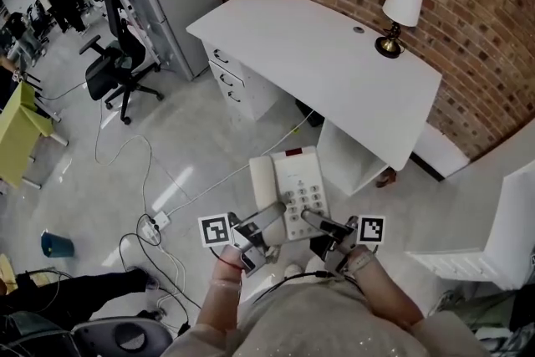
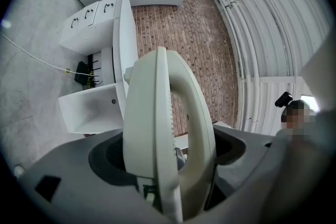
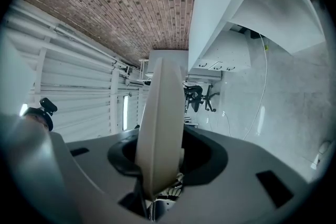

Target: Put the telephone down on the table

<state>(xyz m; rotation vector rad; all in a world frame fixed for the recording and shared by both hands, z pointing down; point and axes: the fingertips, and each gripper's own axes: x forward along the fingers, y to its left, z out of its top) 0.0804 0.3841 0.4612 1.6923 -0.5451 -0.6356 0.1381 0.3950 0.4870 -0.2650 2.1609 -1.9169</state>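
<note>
Your left gripper is clamped on the handset side of the white telephone, and your right gripper pinches its opposite edge. Together they hold it level in the air above the floor, in front of the white table, which carries a lamp.

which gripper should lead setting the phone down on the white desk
Right, marginally. The right gripper and left gripper both clamp the telephone, but the desk lies ahead and to the right, nearer the right one's side. The left should probably just follow.
</note>
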